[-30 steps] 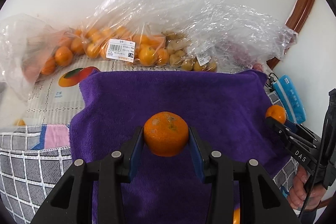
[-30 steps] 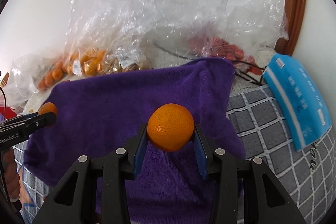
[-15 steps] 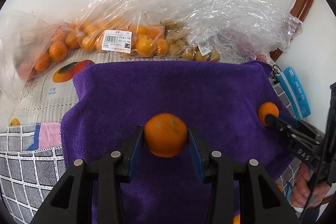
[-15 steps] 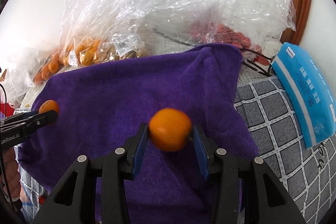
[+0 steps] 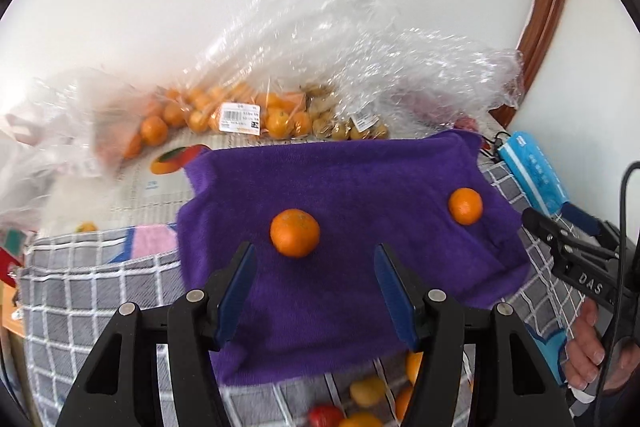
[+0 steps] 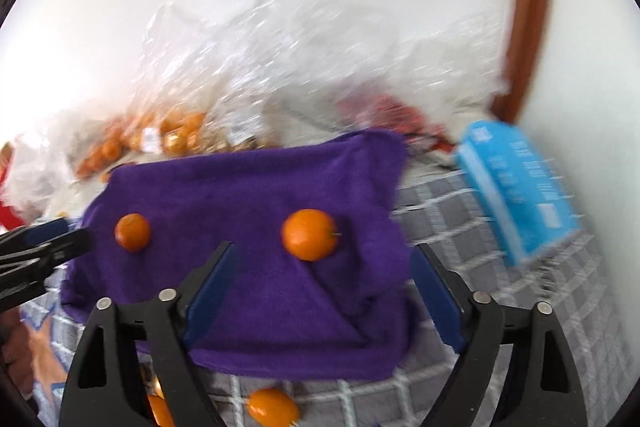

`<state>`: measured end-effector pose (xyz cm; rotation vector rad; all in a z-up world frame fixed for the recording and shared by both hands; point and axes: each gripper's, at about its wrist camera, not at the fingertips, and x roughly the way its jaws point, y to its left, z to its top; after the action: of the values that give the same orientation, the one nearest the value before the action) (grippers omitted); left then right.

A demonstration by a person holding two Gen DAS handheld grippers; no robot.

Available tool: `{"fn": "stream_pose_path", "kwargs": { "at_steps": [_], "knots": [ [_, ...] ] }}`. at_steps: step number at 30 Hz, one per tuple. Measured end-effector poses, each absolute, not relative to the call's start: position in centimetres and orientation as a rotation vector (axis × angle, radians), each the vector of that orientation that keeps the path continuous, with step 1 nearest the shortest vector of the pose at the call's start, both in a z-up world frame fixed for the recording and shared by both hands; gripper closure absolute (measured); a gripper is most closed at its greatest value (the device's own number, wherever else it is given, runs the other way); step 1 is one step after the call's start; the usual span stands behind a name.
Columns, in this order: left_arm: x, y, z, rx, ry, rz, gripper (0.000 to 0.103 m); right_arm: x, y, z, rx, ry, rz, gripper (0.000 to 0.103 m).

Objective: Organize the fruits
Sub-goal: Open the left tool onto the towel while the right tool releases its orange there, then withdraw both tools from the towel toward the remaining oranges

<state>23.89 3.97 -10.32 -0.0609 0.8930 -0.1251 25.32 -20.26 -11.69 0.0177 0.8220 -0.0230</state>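
Note:
Two mandarins lie apart on a purple towel (image 5: 340, 195). The left mandarin (image 5: 295, 233) rests just beyond my left gripper (image 5: 312, 273), whose jaws are opening with nothing between them. The right mandarin (image 6: 309, 234) sits just ahead of my right gripper (image 6: 320, 277), also opening wide and empty. The left wrist view shows the right mandarin (image 5: 465, 205) near the right gripper's black fingers (image 5: 560, 239). In the right wrist view the left mandarin (image 6: 132, 231) lies beside the left gripper's fingertips (image 6: 60, 239). The towel (image 6: 256, 187) shows a fold near its right side.
Clear plastic bags of oranges (image 5: 240, 115) and small yellowish fruits (image 5: 344, 127) line the wall behind the towel. A blue packet (image 6: 516, 183) lies on the grey checked cloth (image 6: 480, 307) at right. Loose fruits (image 5: 366, 391) sit below the towel's near edge.
Both grippers let go of their mandarins, opened and pulled back upward. The two mandarins now rest on the purple towel.

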Motion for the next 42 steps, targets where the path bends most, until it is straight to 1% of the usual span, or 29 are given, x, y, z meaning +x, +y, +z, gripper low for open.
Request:
{"fn": "stream_pose_path", "kwargs": {
  "at_steps": [2, 6, 11, 16, 19, 21, 29, 35, 36, 40, 41, 42],
  "knots": [
    [22.6, 3.9, -9.7, -0.063, 0.887, -0.121, 0.044, 24.1, -20.6, -10.9, 0.001, 0.818, -0.075, 0.013],
    [19.4, 3.9, -8.5, -0.087, 0.877, -0.132, 0.044, 21.0, -21.2, -9.1, -0.020, 0.809, -0.060, 0.013],
    [15.5, 3.3, -7.1, -0.037, 0.818, -0.115, 0.044, 16.2, -21.3, -7.3, -0.023, 0.761, -0.058, 0.013],
    [12.1, 2.8, -6.1, 0.003, 0.779, -0.110, 0.044, 13.3, -22.2, -7.1, 0.065, 0.782, -0.025, 0.013],
    [10.6, 2.7, -5.7, 0.007, 0.784, -0.118, 0.044, 11.6, -22.2, -7.2, 0.064, 0.783, -0.018, 0.013],
    [9.7, 2.8, -5.6, 0.014, 0.774, -0.109, 0.046, 10.6, -22.1, -7.1, 0.070, 0.776, -0.011, 0.013],
    [7.9, 3.8, -6.1, -0.012, 0.760, -0.090, 0.046, 8.3, -21.0, -6.9, 0.051, 0.717, 0.008, 0.013],
    [8.2, 5.5, -7.9, -0.032, 0.787, -0.062, 0.046, 8.6, -20.2, -8.0, 0.048, 0.727, 0.019, 0.013],
    [8.4, 5.9, -8.3, -0.040, 0.798, -0.057, 0.046, 8.9, -20.1, -8.4, 0.055, 0.751, 0.033, 0.014],
    [9.2, 7.4, -10.1, -0.084, 0.848, -0.037, 0.045, 9.9, -19.3, -10.6, 0.058, 0.820, 0.072, 0.031],
    [9.4, 7.7, -10.6, -0.091, 0.856, -0.031, 0.041, 10.1, -19.2, -11.1, 0.061, 0.830, 0.081, 0.035],
    [9.5, 8.1, -11.1, -0.098, 0.864, -0.028, 0.039, 10.2, -18.9, -11.7, 0.064, 0.842, 0.094, 0.037]
  ]
}}
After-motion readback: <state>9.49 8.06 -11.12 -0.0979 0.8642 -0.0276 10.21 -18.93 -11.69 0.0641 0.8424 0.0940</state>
